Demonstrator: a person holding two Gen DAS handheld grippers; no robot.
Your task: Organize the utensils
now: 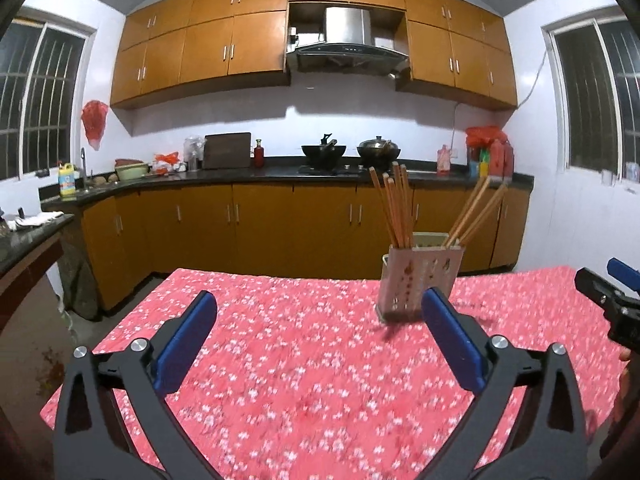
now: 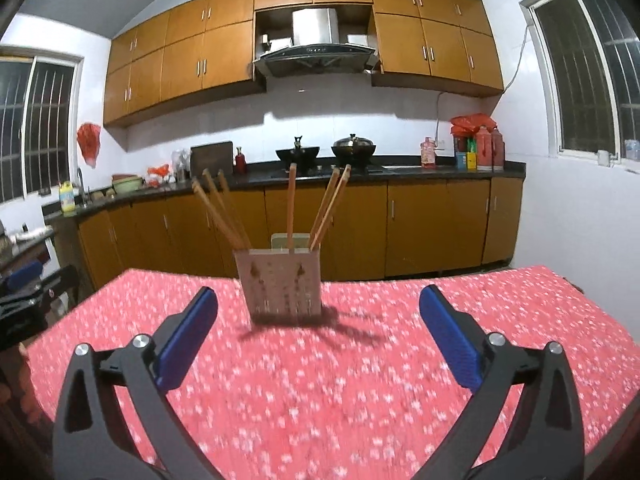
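While both grippers' fingers (image 1: 192, 332) (image 2: 448, 332) spread empty, one holder (image 2: 280, 284) carries six chopsticks (image 2: 291, 204).

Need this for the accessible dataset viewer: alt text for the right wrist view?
The open right tool faces a perforated utensil holder standing on a red floral tablecloth, with wooden chopsticks fanning out of its top. Behind are orange kitchen cabinets and a dark countertop.
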